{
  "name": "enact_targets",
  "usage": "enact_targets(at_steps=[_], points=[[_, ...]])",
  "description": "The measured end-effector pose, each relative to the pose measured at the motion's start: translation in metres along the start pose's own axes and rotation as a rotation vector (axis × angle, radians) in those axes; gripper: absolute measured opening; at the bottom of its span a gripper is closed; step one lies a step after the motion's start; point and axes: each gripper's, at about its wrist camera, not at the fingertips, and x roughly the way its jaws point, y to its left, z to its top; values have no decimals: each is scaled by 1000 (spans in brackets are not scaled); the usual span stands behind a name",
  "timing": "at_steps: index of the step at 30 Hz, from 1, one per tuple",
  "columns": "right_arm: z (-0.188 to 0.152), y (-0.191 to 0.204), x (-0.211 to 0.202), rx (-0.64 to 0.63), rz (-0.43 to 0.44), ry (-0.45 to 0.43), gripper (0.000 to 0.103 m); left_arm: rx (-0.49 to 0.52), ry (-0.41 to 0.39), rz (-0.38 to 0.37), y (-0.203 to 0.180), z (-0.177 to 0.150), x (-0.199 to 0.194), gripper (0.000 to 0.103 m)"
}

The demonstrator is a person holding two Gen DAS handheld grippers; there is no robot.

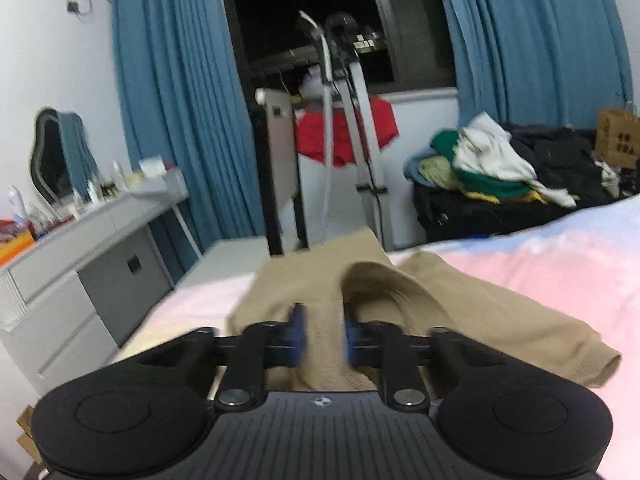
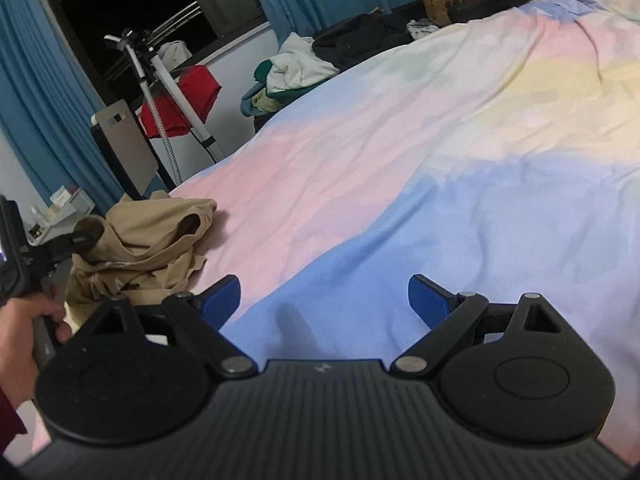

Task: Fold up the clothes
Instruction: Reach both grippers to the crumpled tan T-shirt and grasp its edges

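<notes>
Frankly, the folding has barely started. The bed (image 2: 400,152), with its pastel pink, blue and yellow cover, stretches wide in front of me, and most of it lies bare. On its near corner, by the edge facing the grey dresser (image 1: 80,272), sits the one garment I am working on: a tan knit top (image 2: 152,240). It is bunched in a loose heap with folds and an opening gaping upward, not spread flat, and no neat crease shows anywhere. So, as I judge it, nothing is folded yet; the top has first to be lifted and laid out, then folded. Beyond the bed a pile of mixed clothes (image 1: 480,160) waits on a dark piece of furniture, which suggests more work after this one.

My left gripper (image 1: 324,332) is down in the tan top. Its jaws stand narrowly apart with a band of the fabric running between the blue pads (image 1: 298,332); the view is blurred, so I take it as a pinch on the cloth, though I cannot see how firm it is.

My right gripper (image 2: 324,300) hangs over the blue part of the cover, well apart from the top. Its jaws are spread wide and hold nothing.
</notes>
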Motion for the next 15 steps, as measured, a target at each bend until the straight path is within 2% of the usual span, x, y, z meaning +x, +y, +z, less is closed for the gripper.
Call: enact_targets(at_steps=[4,8,15], points=[[-1,3,0,-21,22,-24,92,-58,-34,-72,20,-1,-29,11],[-2,10,-5,-57,45,-51,92,-144,-86,-161,49,-4,-84,6],[-9,30,-29,-161,151,-81,92,-198,-55,-339,105,-14,-196,6]])
